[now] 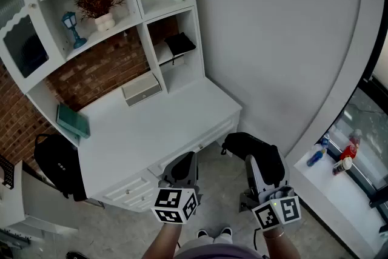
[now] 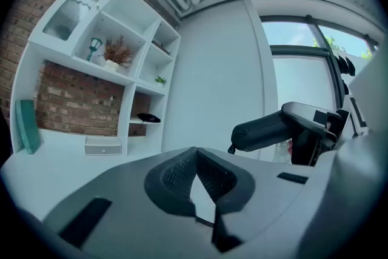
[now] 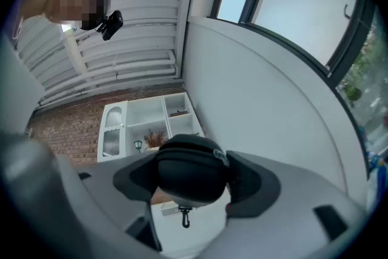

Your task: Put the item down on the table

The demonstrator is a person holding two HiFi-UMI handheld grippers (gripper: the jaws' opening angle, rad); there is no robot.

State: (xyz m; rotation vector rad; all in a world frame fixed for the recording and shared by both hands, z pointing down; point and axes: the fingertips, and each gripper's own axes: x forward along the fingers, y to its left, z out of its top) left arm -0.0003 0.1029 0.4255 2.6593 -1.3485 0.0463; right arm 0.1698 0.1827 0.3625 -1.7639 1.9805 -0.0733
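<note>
A person stands in front of a white desk, seen from above, with a gripper in each hand. The right hand-held gripper point(image 1: 259, 162) has its jaws set wide and clamped on the two sides of a black zipped case point(image 3: 189, 168), with a small clip dangling under it. The case is up in the air, near the person and just off the desk's right front corner, not over the tabletop point(image 1: 159, 130). The gripper tilts a little upward, probably so the rounded case sits back into the jaws and does not slip forward.

The left hand-held gripper point(image 1: 183, 161) is empty, its jaws closed with the tips meeting. It is held roughly level beside the right one, apparently only kept out of the way.

The tabletop lies ahead and to the left, mostly bare, which leaves plenty of room to set the case down. A teal book point(image 1: 73, 121) leans at its far left, and a small white box point(image 1: 142, 88) sits at the back under the shelves point(image 1: 97, 0). A black backpack point(image 1: 57, 164) rests against the desk's left side. Bottles point(image 1: 330, 154) stand on a window ledge well to the right. The put-down looks not yet begun.
</note>
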